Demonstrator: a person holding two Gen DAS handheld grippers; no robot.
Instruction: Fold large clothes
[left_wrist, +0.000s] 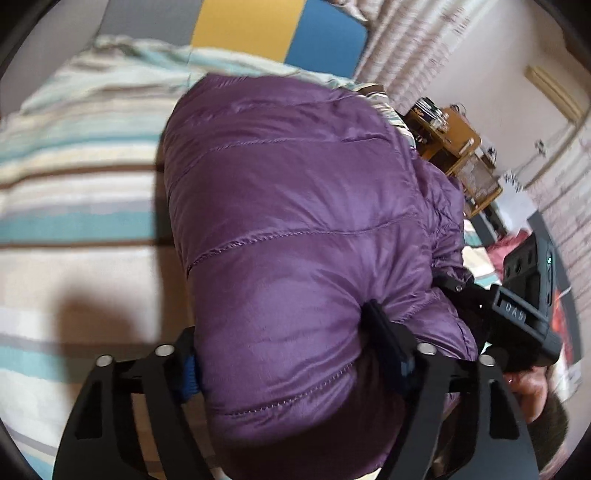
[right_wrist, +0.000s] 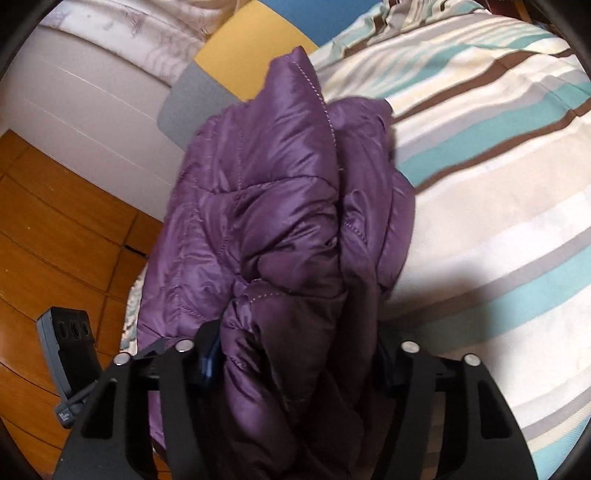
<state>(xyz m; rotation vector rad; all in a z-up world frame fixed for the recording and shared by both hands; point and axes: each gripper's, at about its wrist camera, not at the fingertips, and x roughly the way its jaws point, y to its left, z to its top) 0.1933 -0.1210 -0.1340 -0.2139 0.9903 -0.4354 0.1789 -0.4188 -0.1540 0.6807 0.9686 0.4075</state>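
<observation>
The striped bed (left_wrist: 74, 192) is your work surface, soft and wide enough to lay the garment out. Above it hangs the purple puffer jacket (left_wrist: 295, 206), bunched and lifted, probably so you can shake it flat before folding. Your left claw (left_wrist: 295, 354) is clamped on a thick padded fold; your right claw (right_wrist: 295, 362) pinches a gathered edge at the bed's side, sharing the bulky weight.
</observation>
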